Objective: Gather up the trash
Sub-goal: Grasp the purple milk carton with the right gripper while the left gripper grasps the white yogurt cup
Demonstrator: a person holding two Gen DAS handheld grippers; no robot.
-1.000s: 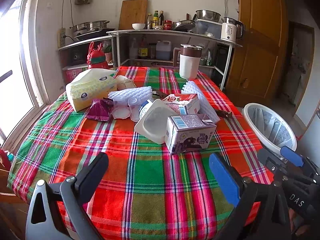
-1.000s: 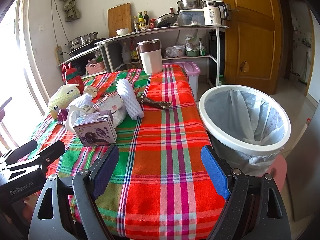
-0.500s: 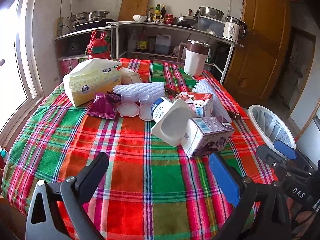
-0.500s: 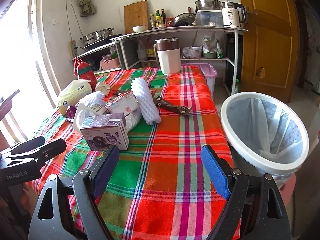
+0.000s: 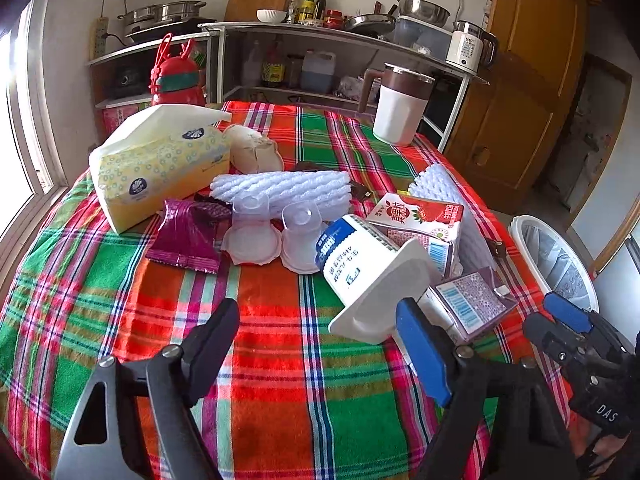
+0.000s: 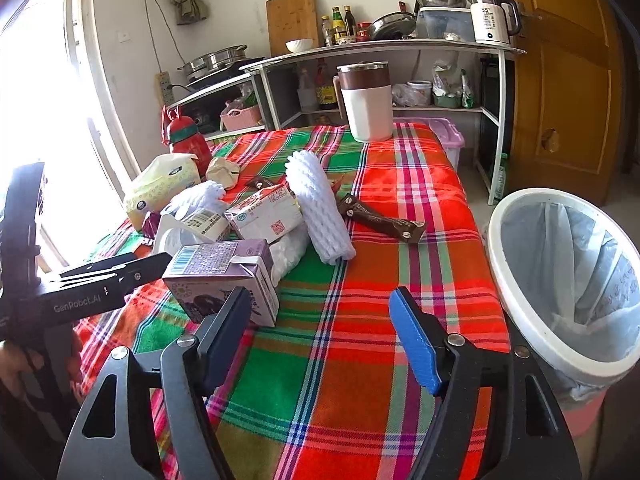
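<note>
Trash lies piled on the plaid table: a purple carton (image 5: pixel 470 304) (image 6: pixel 224 276), a white tub on its side (image 5: pixel 368 276), a red strawberry carton (image 5: pixel 420 220) (image 6: pixel 264 216), foam nets (image 5: pixel 280 190) (image 6: pixel 320 204), clear cups (image 5: pixel 252 232), a purple wrapper (image 5: pixel 188 236) and a brown wrapper (image 6: pixel 380 220). My left gripper (image 5: pixel 316 344) is open, just short of the tub. My right gripper (image 6: pixel 320 332) is open, its left finger beside the purple carton. The white lined bin (image 6: pixel 568 276) (image 5: pixel 556 260) stands off the table's right edge.
A tissue pack (image 5: pixel 160 164), a crumpled paper ball (image 5: pixel 252 148), a red bottle (image 5: pixel 176 80) and a white-and-brown jug (image 5: pixel 400 108) (image 6: pixel 368 100) stand on the table. Kitchen shelves (image 6: pixel 380 52) run along the back wall. A wooden door (image 6: pixel 560 80) is at right.
Both grippers have moved forward toward the trash pile; the tub and the purple carton now sit close to the fingertips. Both stay open.
</note>
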